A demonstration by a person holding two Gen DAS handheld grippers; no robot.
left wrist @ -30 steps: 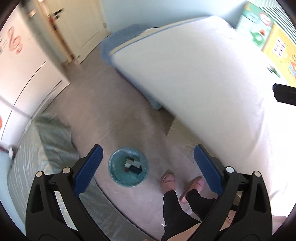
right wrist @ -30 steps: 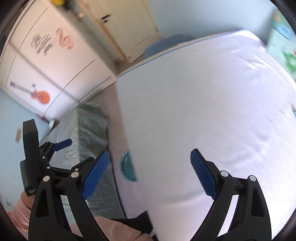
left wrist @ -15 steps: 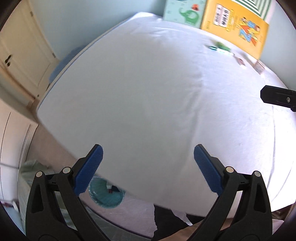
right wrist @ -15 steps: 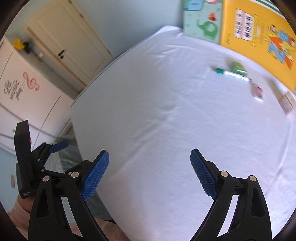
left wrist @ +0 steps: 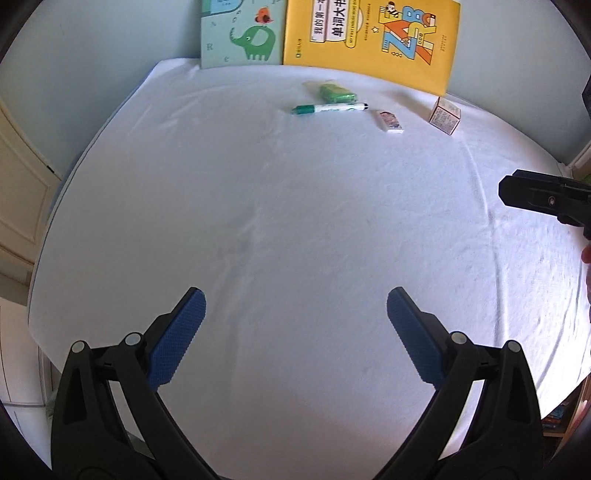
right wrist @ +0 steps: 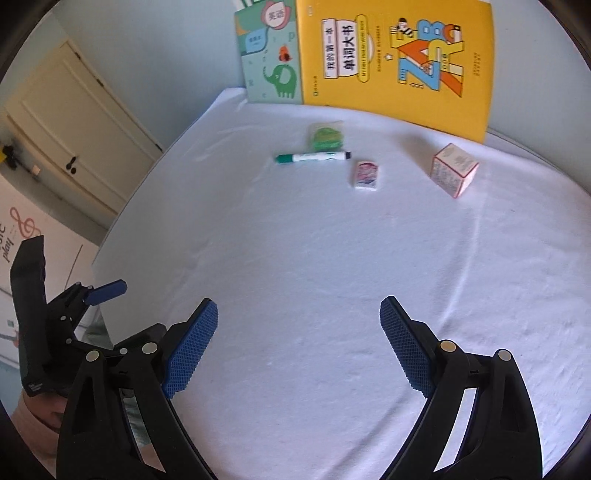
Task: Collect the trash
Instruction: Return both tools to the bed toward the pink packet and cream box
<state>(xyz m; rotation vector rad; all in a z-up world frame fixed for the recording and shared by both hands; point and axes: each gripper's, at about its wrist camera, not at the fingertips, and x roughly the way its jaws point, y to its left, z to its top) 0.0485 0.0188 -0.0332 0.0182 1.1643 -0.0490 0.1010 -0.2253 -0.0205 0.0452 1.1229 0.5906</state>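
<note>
Both grippers hover over a white bed sheet. My left gripper is open with nothing between its blue pads. My right gripper is open and empty too. At the far side of the bed lie a green packet, a green marker pen, a small flat white pack and a small pink and white box. All of them lie well ahead of both grippers.
A yellow book and a green elephant book lean on the wall behind the bed. A cream door stands to the left. The right gripper's body shows at the left view's right edge.
Both views have swung from the floor, with its teal bin, up onto the bed top. The items by the books have come into view. Both grippers stayed open.
</note>
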